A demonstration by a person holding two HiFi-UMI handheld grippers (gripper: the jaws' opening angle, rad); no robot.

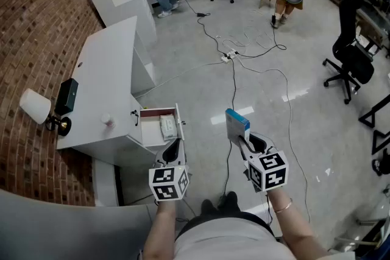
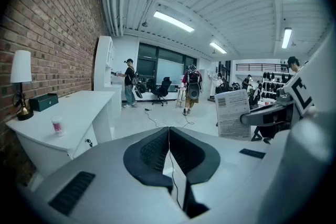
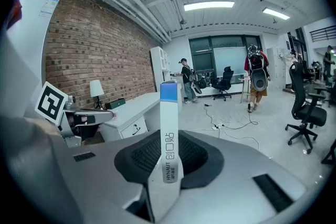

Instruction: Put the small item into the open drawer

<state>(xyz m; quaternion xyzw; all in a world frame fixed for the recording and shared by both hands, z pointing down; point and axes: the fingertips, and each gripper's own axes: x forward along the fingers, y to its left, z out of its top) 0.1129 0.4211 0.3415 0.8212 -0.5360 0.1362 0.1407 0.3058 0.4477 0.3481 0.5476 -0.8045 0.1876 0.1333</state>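
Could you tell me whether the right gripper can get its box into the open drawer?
Probably yes. The drawer stands open, top uncovered, with bare room beside the packet inside. Only the shut left gripper, hovering by its front, might crowd the right gripper and box.

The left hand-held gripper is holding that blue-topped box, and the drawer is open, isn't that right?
Not quite. The right hand-held gripper holds the blue-topped box, as the right gripper view shows; the left hand-held gripper is shut with nothing in it. The drawer is open.
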